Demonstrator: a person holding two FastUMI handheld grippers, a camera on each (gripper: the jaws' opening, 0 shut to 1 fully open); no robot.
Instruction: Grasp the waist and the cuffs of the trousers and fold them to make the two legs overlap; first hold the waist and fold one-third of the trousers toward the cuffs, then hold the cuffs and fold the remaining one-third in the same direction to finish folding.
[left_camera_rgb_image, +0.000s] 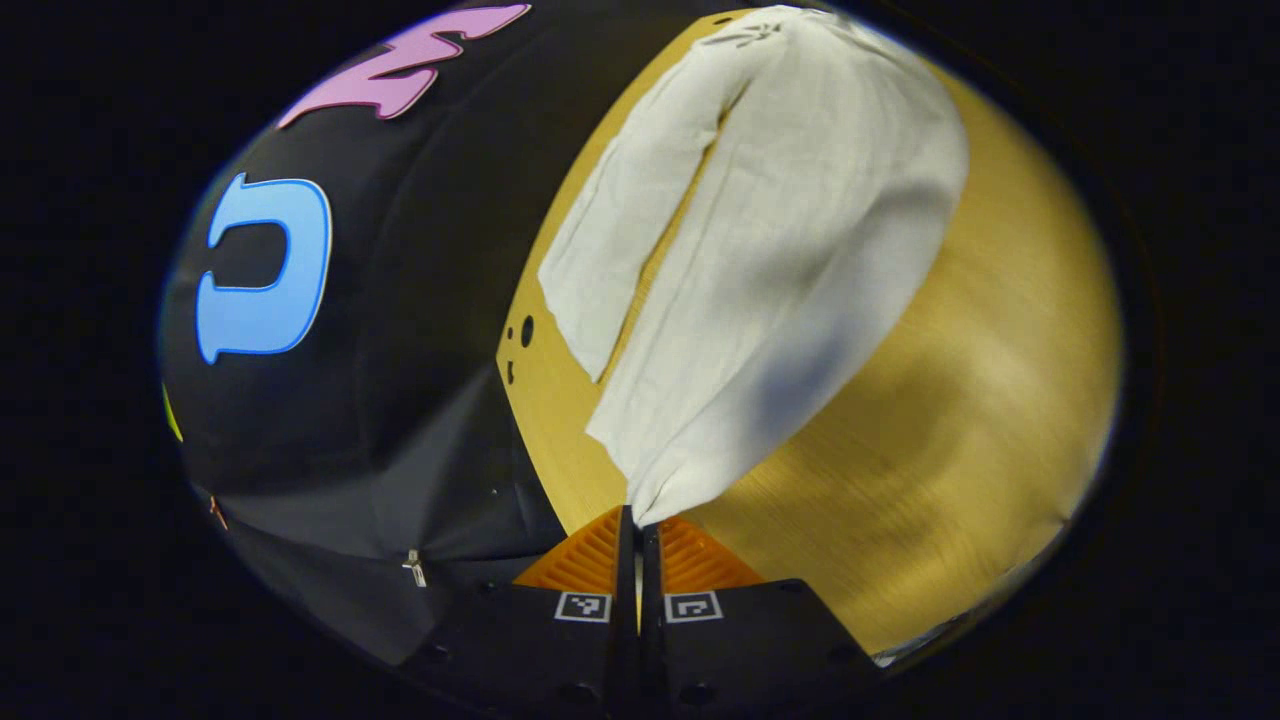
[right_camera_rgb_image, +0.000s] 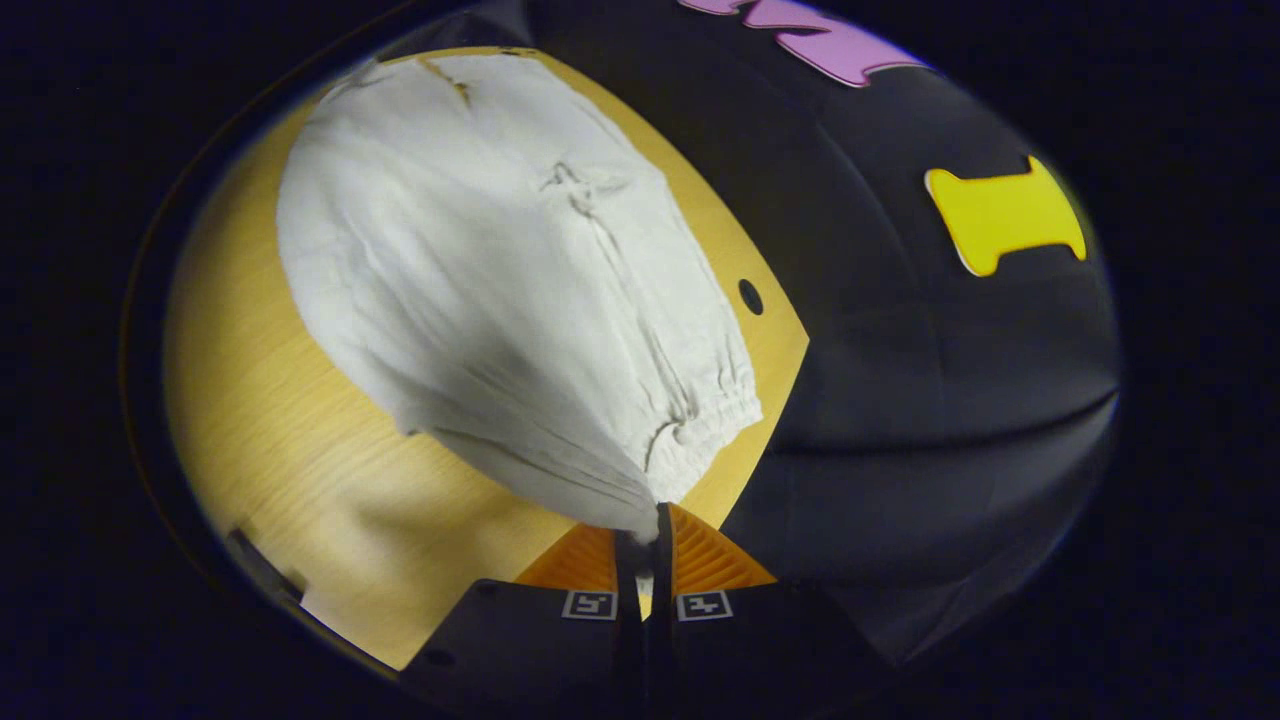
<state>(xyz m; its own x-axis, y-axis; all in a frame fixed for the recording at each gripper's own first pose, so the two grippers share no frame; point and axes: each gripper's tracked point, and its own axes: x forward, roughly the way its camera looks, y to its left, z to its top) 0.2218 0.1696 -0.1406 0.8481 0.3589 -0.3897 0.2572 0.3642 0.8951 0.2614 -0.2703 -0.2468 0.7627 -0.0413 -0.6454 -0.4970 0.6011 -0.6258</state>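
1. White trousers (left_camera_rgb_image: 790, 250) lie spread on the wooden bench (left_camera_rgb_image: 980, 400), legs side by side with a narrow strip of bench between them. Left gripper (left_camera_rgb_image: 638, 530) is clamped on the cuff of the nearer leg; cloth rises from bench to fingertips.
2. Right gripper (right_camera_rgb_image: 645, 545) is pinched closed on the elastic waist (right_camera_rgb_image: 700, 425) at one corner; fabric bunches into the jaws.
3. Judgement: waist and cuff held along one side, so that leg can be carried over onto the other. Legs not yet overlapped.
4. Appearance: thin, wrinkled white cloth, gathered waistband, centre seam visible.
5. Surroundings: trousers sit near the bench edge; black booth wall (left_camera_rgb_image: 420, 300) beyond.
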